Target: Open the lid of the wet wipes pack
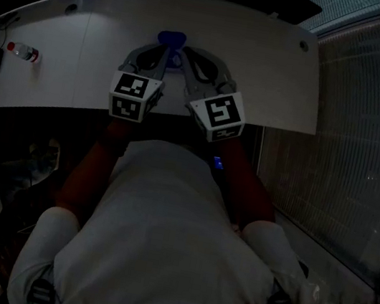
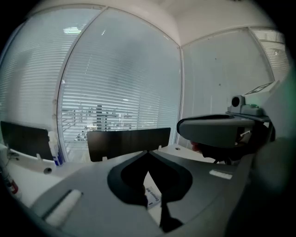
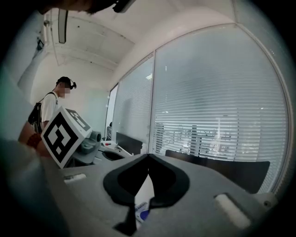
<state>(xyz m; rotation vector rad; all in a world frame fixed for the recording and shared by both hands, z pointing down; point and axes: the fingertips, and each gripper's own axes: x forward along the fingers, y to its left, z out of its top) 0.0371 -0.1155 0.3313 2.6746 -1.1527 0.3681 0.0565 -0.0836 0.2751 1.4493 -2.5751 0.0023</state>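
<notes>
Dim view from above. My left hand-held gripper (image 1: pixel 162 54) and right hand-held gripper (image 1: pixel 186 58) are both clenched and empty. Just beyond their tips, the blue wet wipes pack (image 1: pixel 172 37) lies on the tabletop (image 1: pixel 270 67). I cannot tell whether its lid is open or closed; any grasp needs the jaws parted.

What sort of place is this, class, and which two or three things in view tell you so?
Most likely an office: a long white desk with cable holes, dark panels standing along its back edge, and slatted window blinds covering tall glazing.
</notes>
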